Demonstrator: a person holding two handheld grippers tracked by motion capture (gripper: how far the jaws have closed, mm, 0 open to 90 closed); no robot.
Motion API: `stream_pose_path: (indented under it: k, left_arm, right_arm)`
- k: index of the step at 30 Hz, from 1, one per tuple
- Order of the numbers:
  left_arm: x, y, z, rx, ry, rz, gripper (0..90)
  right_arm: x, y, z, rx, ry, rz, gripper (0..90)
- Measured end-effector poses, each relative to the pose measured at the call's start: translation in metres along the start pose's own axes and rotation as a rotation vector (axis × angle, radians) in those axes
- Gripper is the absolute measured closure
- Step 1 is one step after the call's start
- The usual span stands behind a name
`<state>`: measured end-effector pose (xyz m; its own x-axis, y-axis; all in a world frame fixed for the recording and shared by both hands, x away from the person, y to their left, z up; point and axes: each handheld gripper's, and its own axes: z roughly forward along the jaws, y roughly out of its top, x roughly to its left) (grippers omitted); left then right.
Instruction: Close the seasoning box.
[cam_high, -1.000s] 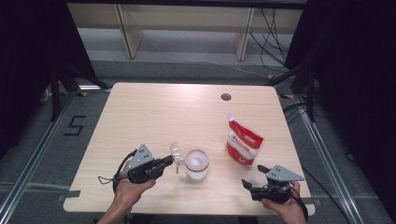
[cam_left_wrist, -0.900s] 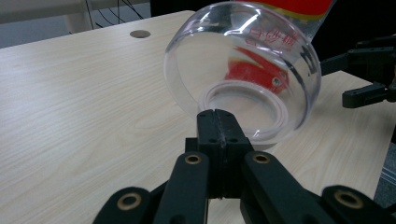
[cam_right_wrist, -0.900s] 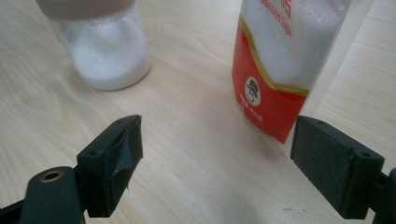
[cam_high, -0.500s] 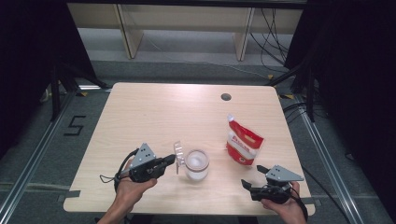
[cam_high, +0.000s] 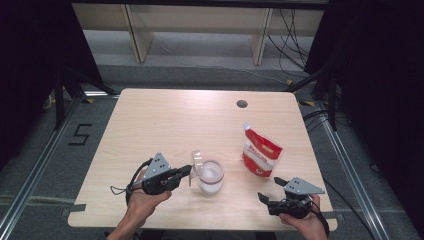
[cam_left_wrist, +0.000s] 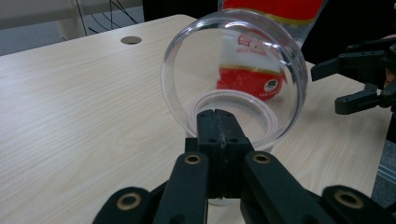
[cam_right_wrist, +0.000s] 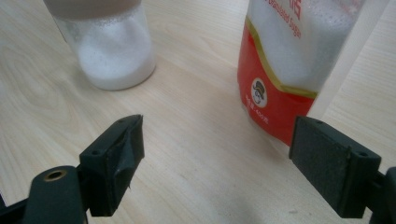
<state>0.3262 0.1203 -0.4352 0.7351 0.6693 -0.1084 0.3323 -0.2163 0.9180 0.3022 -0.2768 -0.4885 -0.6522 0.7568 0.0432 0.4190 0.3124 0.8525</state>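
the left claw is clamped on the clear lid, held upright beside the open jar mid-counter; the right claw waits, jaws apart, near the sugar bag.

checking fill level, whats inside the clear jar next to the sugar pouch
The jar holds white granules in its lower part. In the left gripper view its hinged lid stands open, pinched by the left gripper. That gripper hides the jar's near wall there.

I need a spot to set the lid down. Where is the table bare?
The table is bare across its far half, from the round hole leftward, and left of the left gripper. It is crowded near the front, around the jar and sugar bag.
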Motion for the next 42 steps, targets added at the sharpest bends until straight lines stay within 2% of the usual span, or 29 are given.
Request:
stream_pose_path:
  k: [1,7,8,10,14,15,17,19,20,21,22,23,26,27,28,29,31,32,34,36,38,39,42]
  left_arm:
    - [0.001,0.000,0.000,0.001,-0.001,0.014,89.1]
    - [-0.002,0.002,0.003,-0.002,-0.009,0.015,88.9]
    - [-0.002,0.002,0.004,-0.002,-0.011,0.014,88.7]
    - [-0.001,0.002,0.004,-0.007,-0.020,0.012,87.0]
    - [-0.001,-0.001,0.001,-0.007,-0.041,-0.027,78.5]
    - [0.000,-0.002,0.001,-0.012,-0.062,-0.040,74.3]
    - [0.000,-0.004,-0.002,-0.010,-0.052,-0.056,65.7]
    - [0.001,-0.005,-0.004,-0.018,-0.057,-0.060,59.3]
    - [0.002,-0.006,-0.005,-0.021,-0.058,-0.059,55.7]
    - [0.003,-0.007,-0.006,-0.026,-0.071,-0.077,51.6]
    - [0.004,-0.009,-0.007,-0.027,-0.076,-0.101,48.0]
    - [0.005,-0.010,-0.007,-0.034,-0.088,-0.101,46.3]
    - [0.006,-0.013,-0.011,-0.029,-0.070,-0.101,40.3]
    - [0.006,-0.015,-0.012,-0.033,-0.073,-0.116,38.7]
    - [0.006,-0.015,-0.014,-0.030,-0.058,-0.119,37.2]
    - [0.007,-0.016,-0.015,-0.037,-0.070,-0.108,36.5]
    - [0.007,-0.017,-0.017,-0.036,-0.060,-0.117,34.3]
    - [0.008,-0.017,-0.018,-0.038,-0.069,-0.115,33.2]
    - [0.007,-0.018,-0.020,-0.027,-0.051,-0.129,31.2]
    - [0.008,-0.020,-0.020,-0.034,-0.061,-0.115,30.1]
    - [0.007,-0.021,-0.022,-0.023,-0.049,-0.134,29.4]
    - [0.007,-0.022,-0.021,-0.026,-0.051,-0.136,29.1]
    - [0.008,-0.026,-0.022,-0.009,-0.056,-0.119,27.9]
  right_arm:
    - [0.000,0.000,0.000,0.001,-0.001,-0.004,18.9]
    - [0.000,0.000,0.000,-0.006,0.001,-0.020,18.9]
    - [0.000,0.000,0.000,-0.006,0.003,-0.009,18.9]
    - [-0.001,0.000,0.001,-0.017,0.001,-0.028,18.9]
    - [0.000,0.000,0.001,-0.012,-0.005,-0.021,19.0]
    - [0.001,0.000,0.000,0.001,-0.005,-0.008,19.0]
    - [0.000,0.000,0.000,-0.009,-0.010,-0.026,18.9]
    - [0.001,0.000,0.000,-0.006,-0.008,-0.011,19.0]
    - [0.003,0.000,-0.001,0.007,-0.002,0.015,19.0]
    - [0.003,0.000,-0.001,0.003,-0.004,0.009,18.9]
    - [0.000,0.000,0.000,-0.017,-0.002,-0.024,19.0]
    - [0.001,0.000,0.000,-0.014,-0.002,-0.011,18.9]
    - [0.002,0.000,0.000,0.001,0.003,-0.006,18.9]
    - [0.001,0.001,0.000,-0.002,0.004,-0.015,18.9]
    - [0.002,0.001,0.000,0.000,0.004,-0.012,18.9]
    - [0.002,0.001,0.000,0.000,0.002,-0.015,18.9]
    - [0.001,0.001,0.000,-0.002,0.005,-0.021,18.9]
    - [0.002,0.001,0.001,-0.003,0.005,-0.019,18.9]
    - [0.002,0.001,0.001,0.001,0.007,-0.014,18.8]
    - [0.002,0.001,0.001,0.000,0.007,-0.015,18.9]
    - [0.003,0.001,0.001,-0.004,0.017,-0.009,18.9]
    - [0.002,0.001,0.001,-0.003,0.006,-0.017,18.9]
    - [0.002,0.001,0.002,-0.007,0.019,-0.013,18.9]
